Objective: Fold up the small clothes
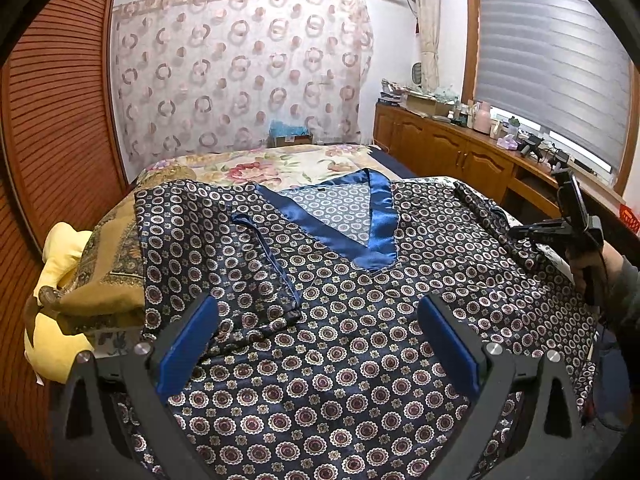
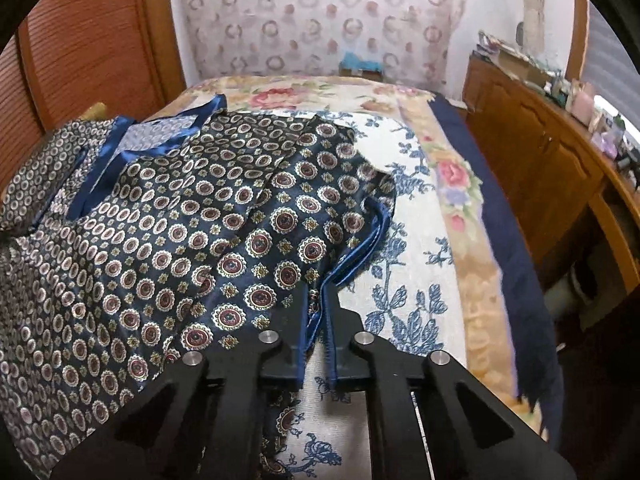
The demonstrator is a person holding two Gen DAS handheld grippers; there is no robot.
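A dark satin shirt (image 1: 340, 340) with a medallion print and a blue V-neck collar (image 1: 376, 220) lies spread on the bed. Its left sleeve (image 1: 224, 248) is folded in over the chest. My left gripper (image 1: 318, 328) is open, its blue pads just above the shirt's front. My right gripper (image 2: 318, 300) is shut on the blue-trimmed cuff of the right sleeve (image 2: 320, 216), at the shirt's right side. It also shows in the left wrist view (image 1: 520, 234), at the far right over that sleeve.
The bed has a floral cover (image 2: 420, 208) with a navy border (image 2: 500, 220). Yellow pillows (image 1: 68, 280) lie at its left edge beside the wooden slatted wardrobe (image 1: 52, 100). A wooden cabinet (image 1: 448, 148) with clutter runs along the right under the window.
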